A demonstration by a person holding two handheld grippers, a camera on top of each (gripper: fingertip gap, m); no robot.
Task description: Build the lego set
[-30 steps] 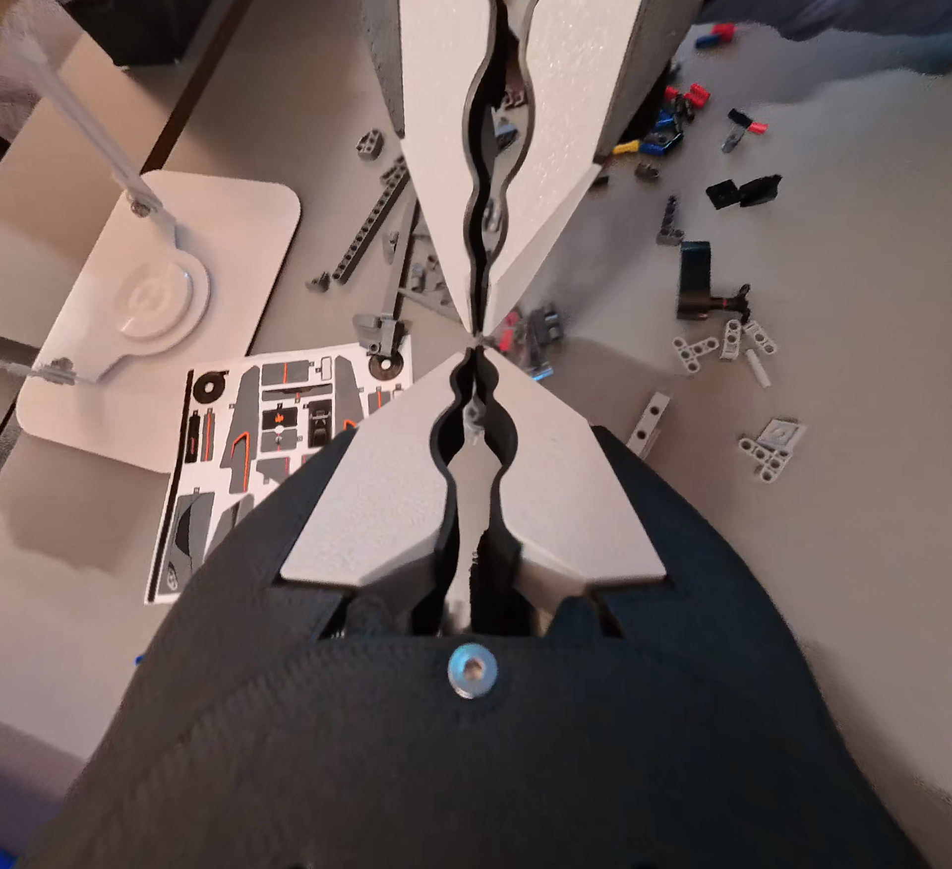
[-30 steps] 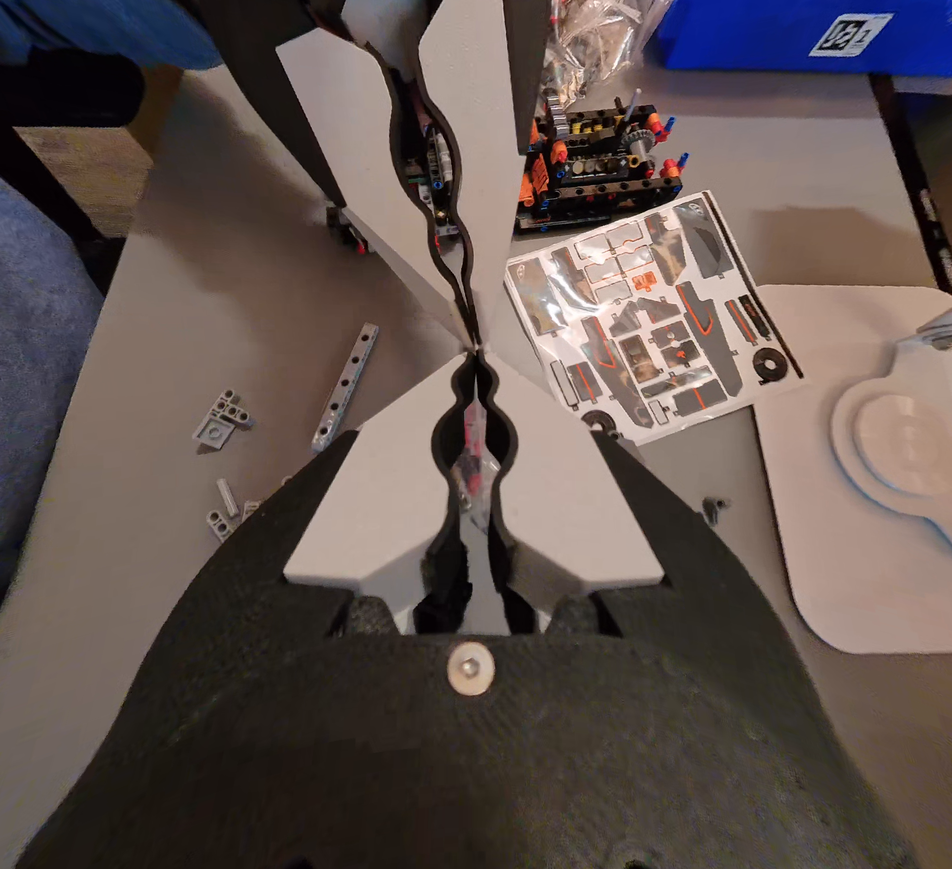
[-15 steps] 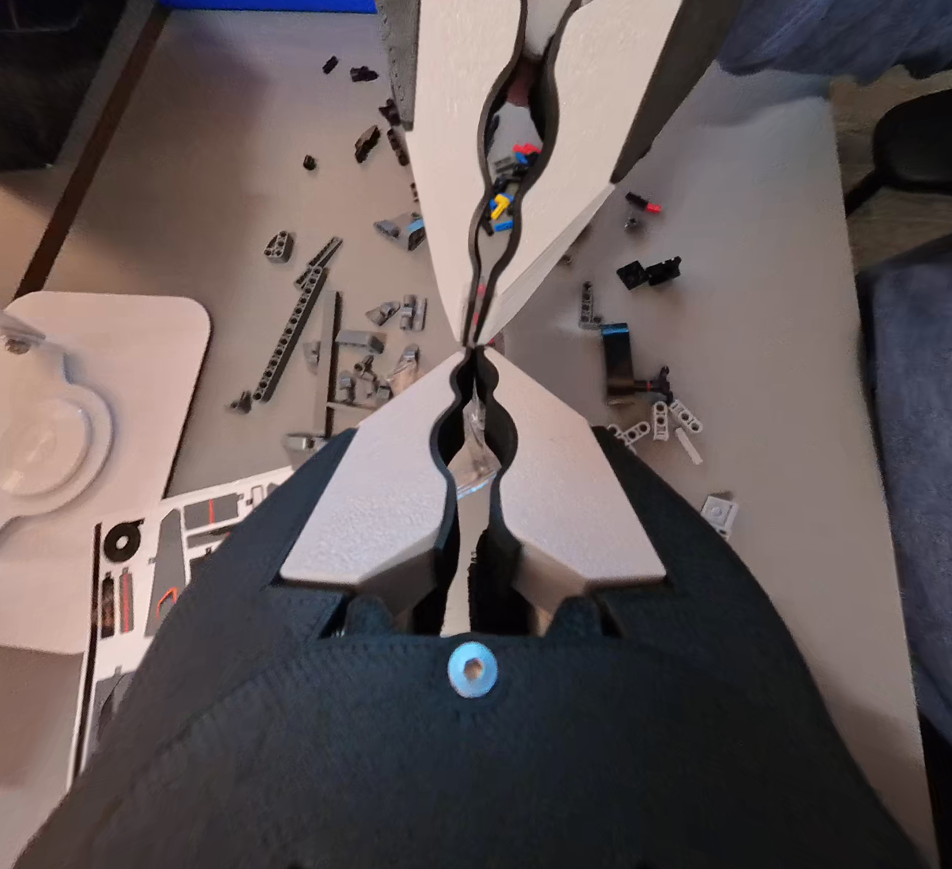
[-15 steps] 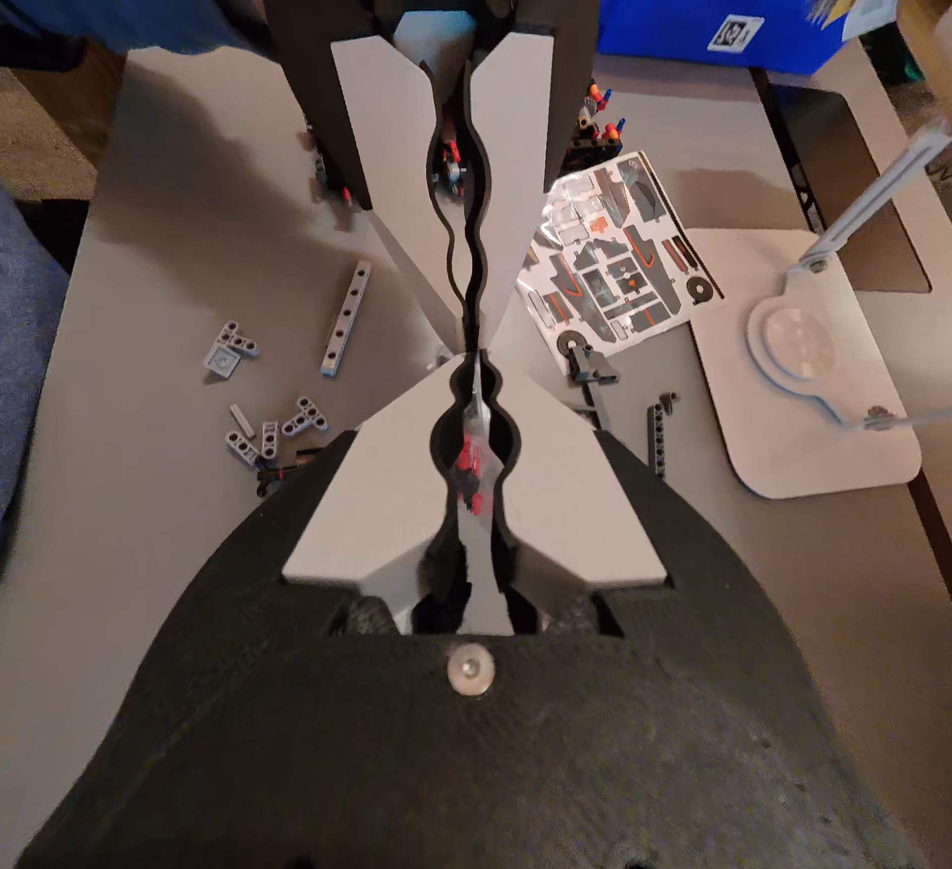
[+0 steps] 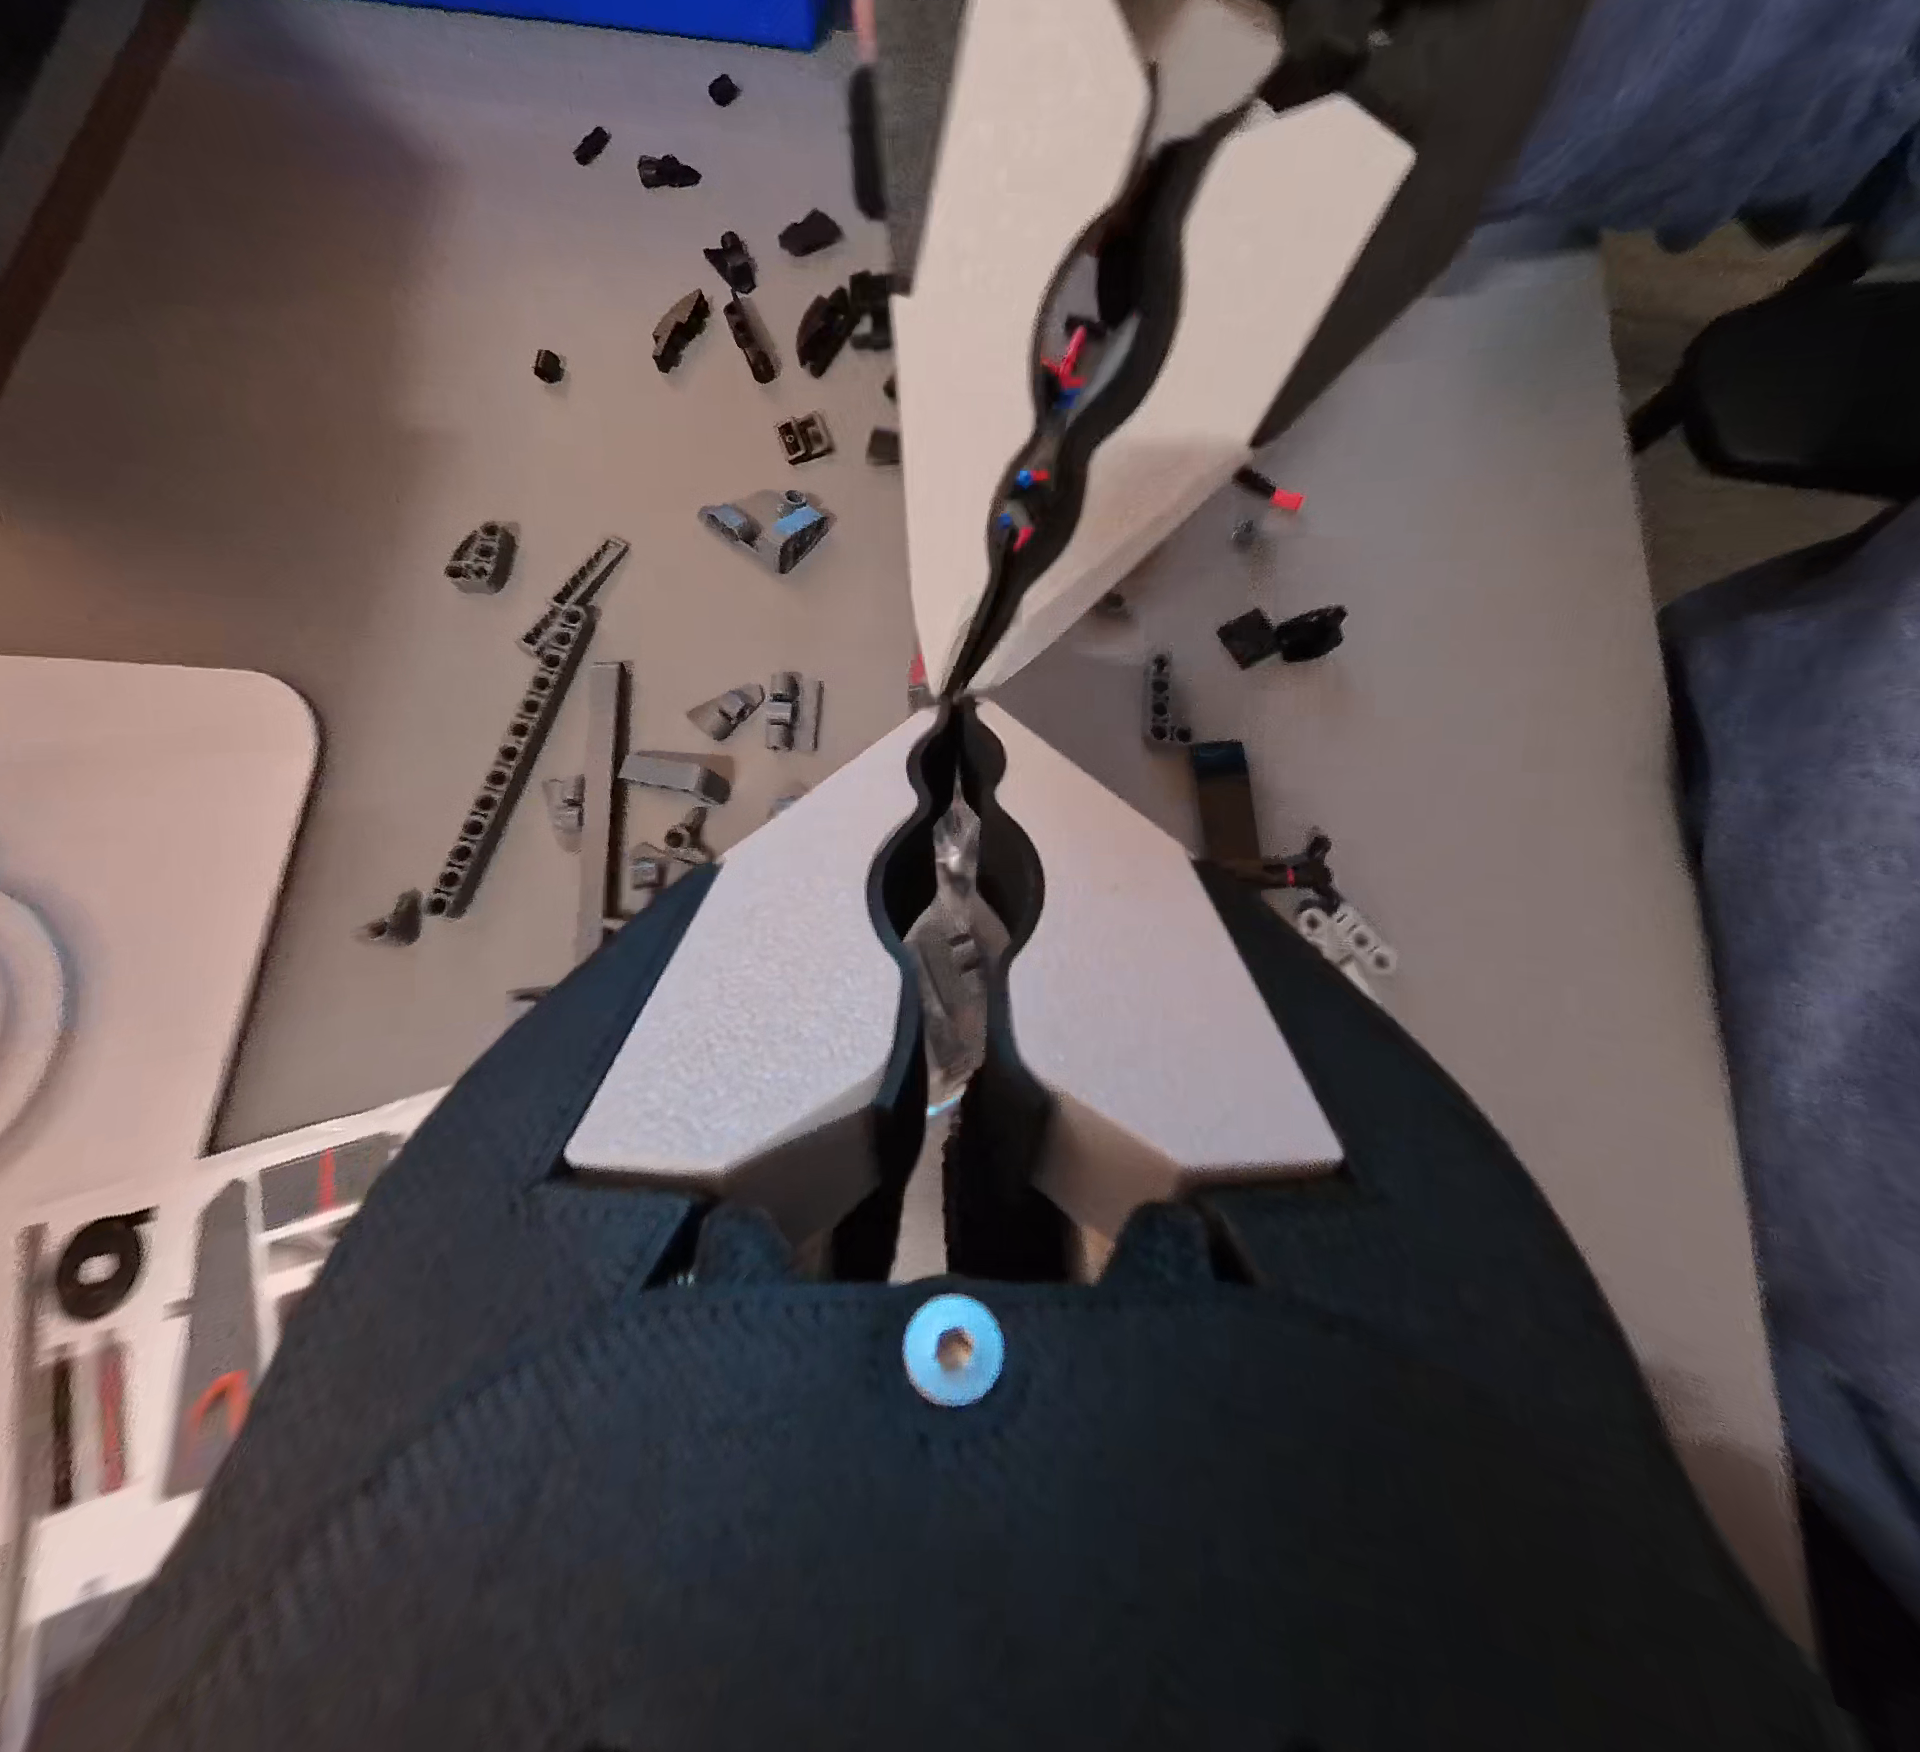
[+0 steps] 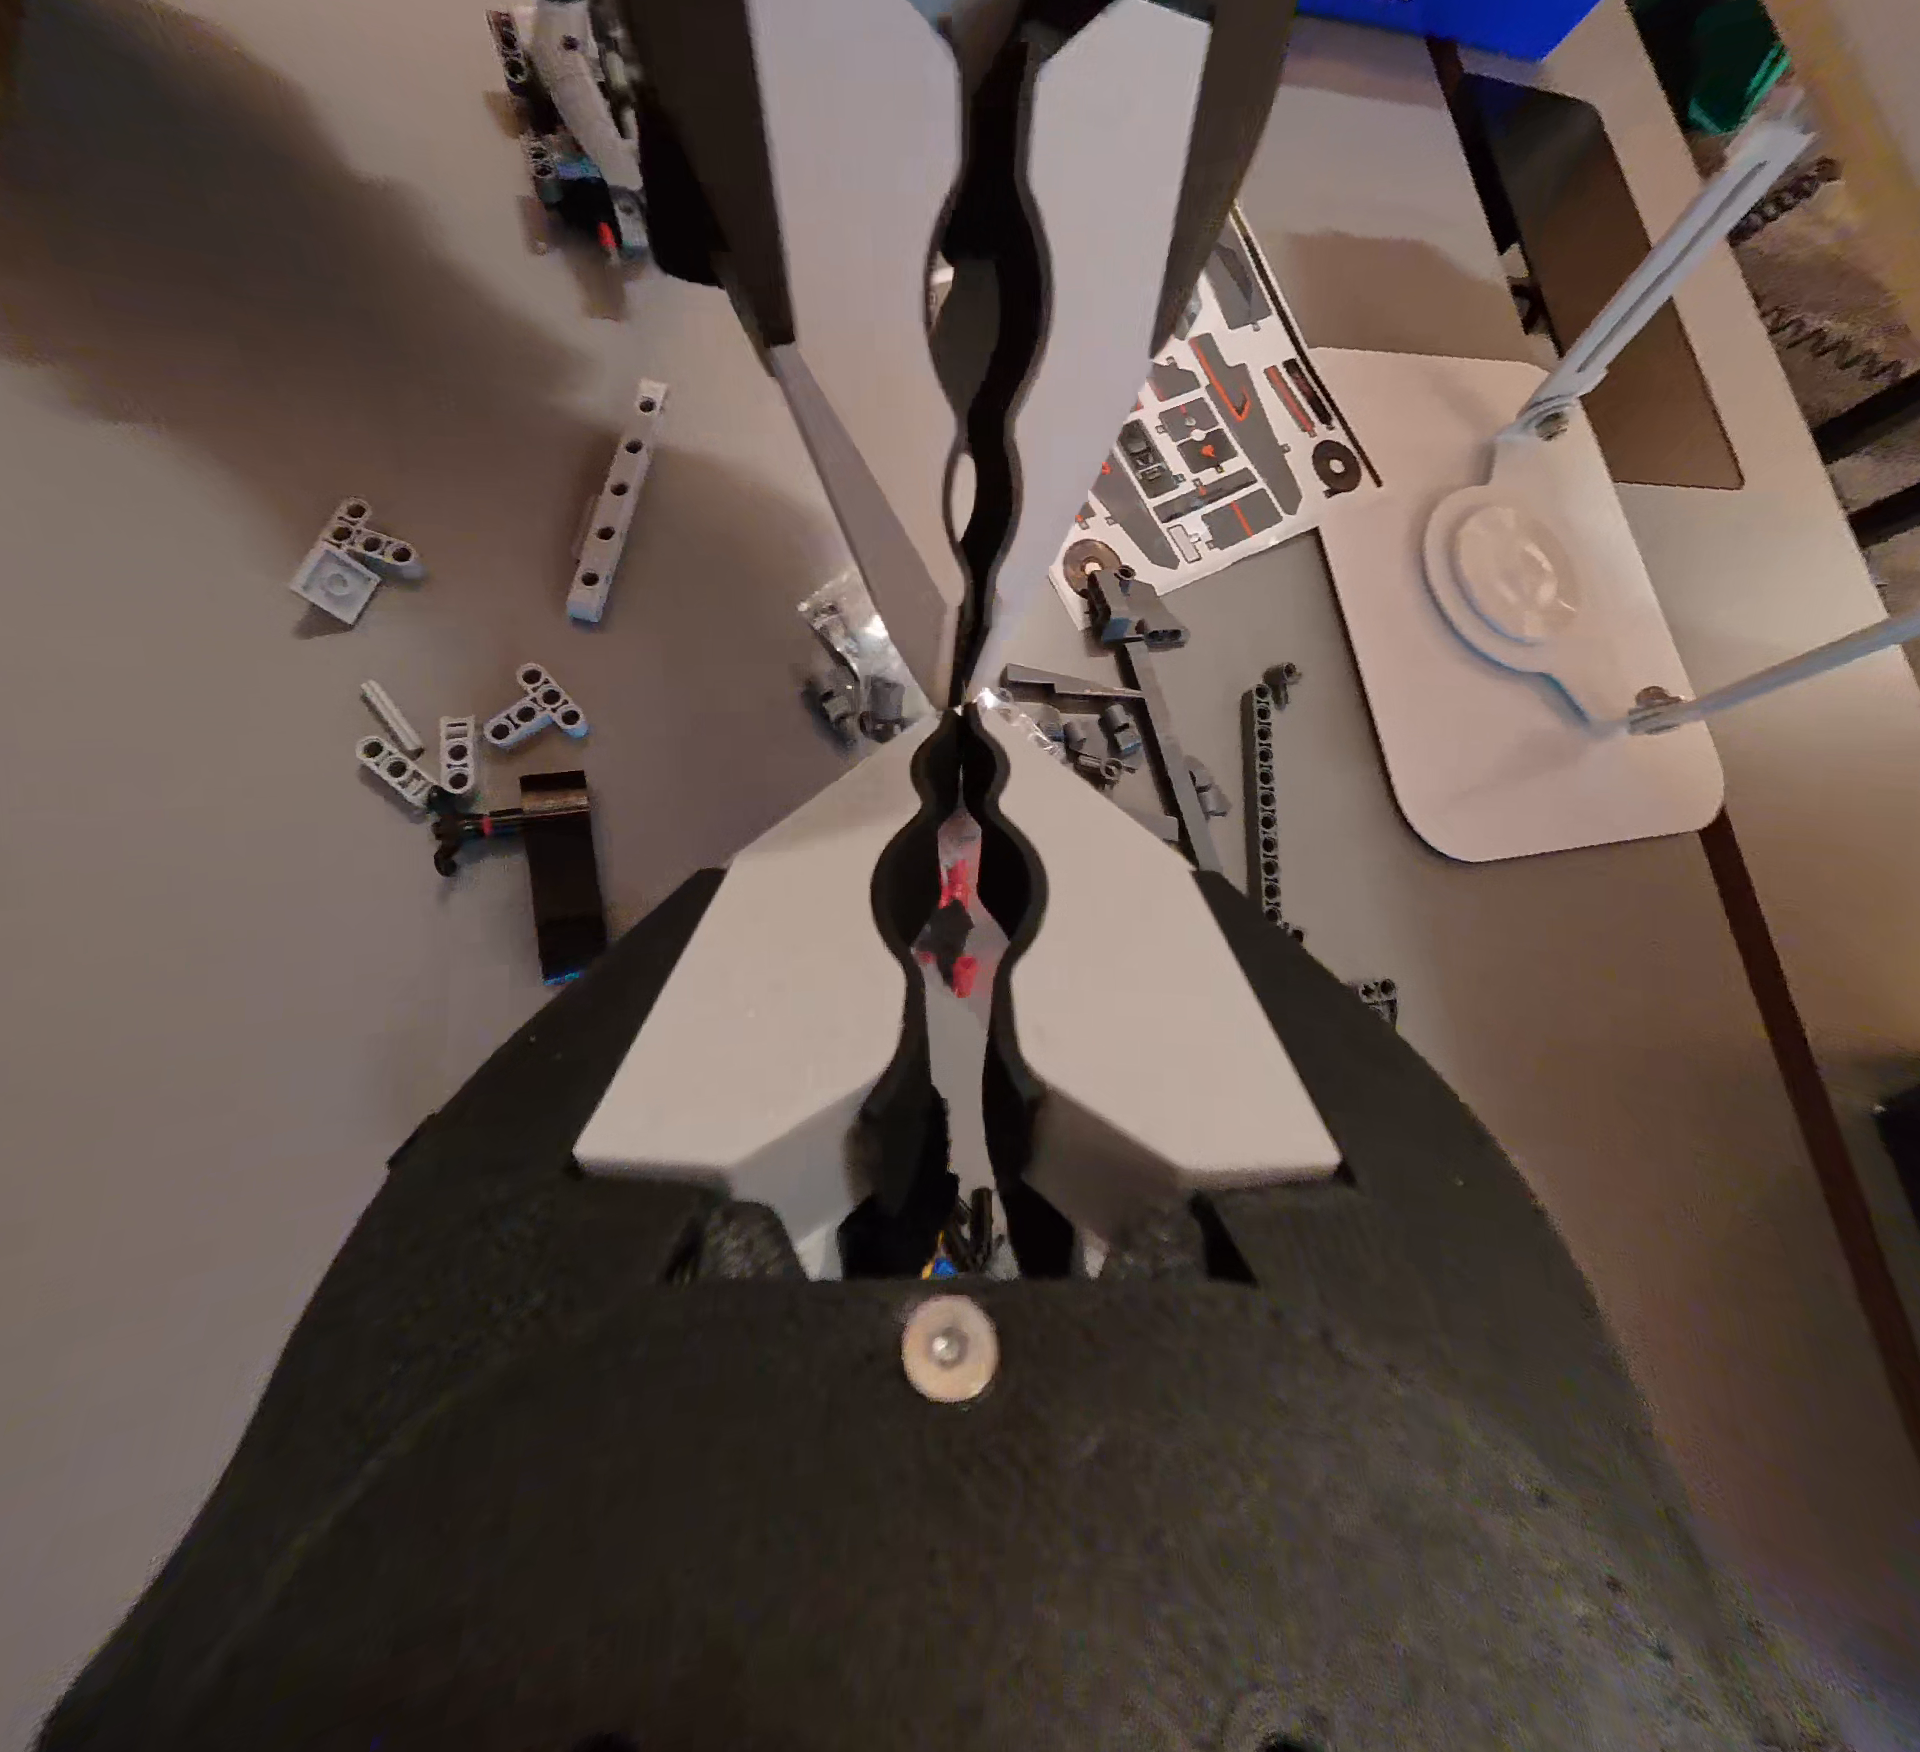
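- Seemingly both tools, left tool [image 5: 951, 710] and right tool [image 6: 961, 710], are clamped tip to tip on one clear parts bag [image 6: 961, 881].
- Light, limp, slippery film; pinch near its edge.

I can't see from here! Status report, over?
Left tool and right tool both shut on clear parts bag, tips meeting. Bag held above table. Loose pieces underneath, nothing blocking.

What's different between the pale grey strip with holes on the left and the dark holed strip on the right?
The pale beam is light grey; the dark beam is almost black. The pale beam shows five holes; the dark beam is longer and slimmer, with many more. Both are straight and lie on the table.
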